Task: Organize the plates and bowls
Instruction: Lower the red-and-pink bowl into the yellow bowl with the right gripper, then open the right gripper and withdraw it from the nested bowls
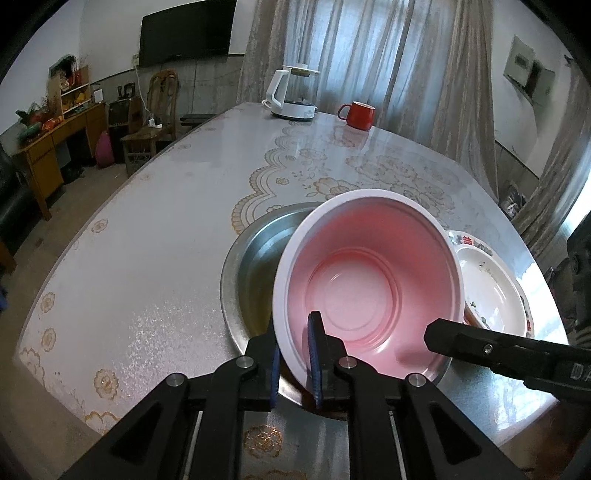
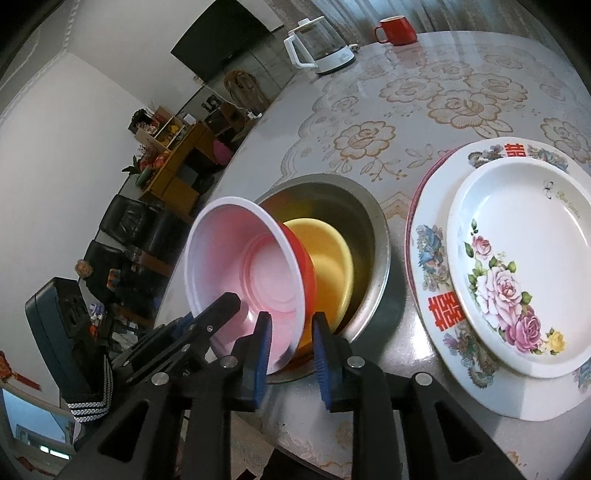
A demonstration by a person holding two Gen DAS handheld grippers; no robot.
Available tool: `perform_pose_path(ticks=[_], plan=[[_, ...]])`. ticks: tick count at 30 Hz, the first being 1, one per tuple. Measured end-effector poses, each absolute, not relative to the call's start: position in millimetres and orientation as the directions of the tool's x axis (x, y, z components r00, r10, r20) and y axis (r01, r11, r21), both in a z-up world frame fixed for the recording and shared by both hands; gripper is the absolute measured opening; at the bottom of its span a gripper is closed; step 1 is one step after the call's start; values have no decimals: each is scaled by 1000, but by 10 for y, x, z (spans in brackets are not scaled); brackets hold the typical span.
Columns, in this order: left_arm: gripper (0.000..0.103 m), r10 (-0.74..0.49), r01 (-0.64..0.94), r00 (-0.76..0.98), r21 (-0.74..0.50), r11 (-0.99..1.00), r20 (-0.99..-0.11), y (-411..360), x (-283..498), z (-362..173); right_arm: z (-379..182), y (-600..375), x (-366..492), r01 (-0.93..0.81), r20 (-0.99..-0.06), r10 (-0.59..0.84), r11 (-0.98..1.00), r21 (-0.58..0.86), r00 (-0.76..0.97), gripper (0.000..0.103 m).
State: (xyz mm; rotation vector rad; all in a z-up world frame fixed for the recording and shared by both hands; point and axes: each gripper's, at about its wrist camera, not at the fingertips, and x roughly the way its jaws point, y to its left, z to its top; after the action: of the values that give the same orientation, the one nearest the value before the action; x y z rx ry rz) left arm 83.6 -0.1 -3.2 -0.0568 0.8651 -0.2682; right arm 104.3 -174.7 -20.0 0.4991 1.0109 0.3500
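A red bowl with a pale pink inside (image 1: 369, 280) (image 2: 255, 273) leans tilted in a steel basin (image 1: 236, 295) (image 2: 380, 251), resting on a yellow bowl (image 2: 332, 266). My left gripper (image 1: 295, 363) is shut on the near rim of the red bowl, one blue pad inside and one outside. My right gripper (image 2: 291, 356) stands open around another part of that rim; its pads do not press on it. One right finger (image 1: 454, 338) shows by the bowl's right edge. To the right, a flowered white plate (image 2: 524, 266) (image 1: 491, 291) sits on an octagonal plate (image 2: 443, 314).
A white kettle (image 1: 293, 96) (image 2: 321, 48) and a red mug (image 1: 358, 114) (image 2: 397, 29) stand at the table's far side. The flowered tablecloth (image 1: 147, 258) stretches left of the basin. The table's near edge runs just under both grippers.
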Motion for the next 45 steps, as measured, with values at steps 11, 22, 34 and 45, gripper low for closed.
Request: perform_pose_path(ticks=[11, 22, 34, 45], plan=[[15, -216, 241, 589, -86, 967, -779, -124, 941, -13, -175, -1818, 1005, -45, -693, 524, 812, 582, 495, 25], [19, -224, 248, 588, -91, 965, -777, -81, 903, 63, -78, -1914, 1021, -6, -706, 493, 822, 570, 509, 33], [19, -221, 244, 590, -89, 966, -776, -2, 891, 120, -64, -1822, 1070, -26, -726, 482, 841, 541, 491, 33], [18, -196, 262, 563, -51, 964, -803, -97, 1041, -38, -109, -1689, 1190, -35, -769, 442, 875, 482, 462, 34]])
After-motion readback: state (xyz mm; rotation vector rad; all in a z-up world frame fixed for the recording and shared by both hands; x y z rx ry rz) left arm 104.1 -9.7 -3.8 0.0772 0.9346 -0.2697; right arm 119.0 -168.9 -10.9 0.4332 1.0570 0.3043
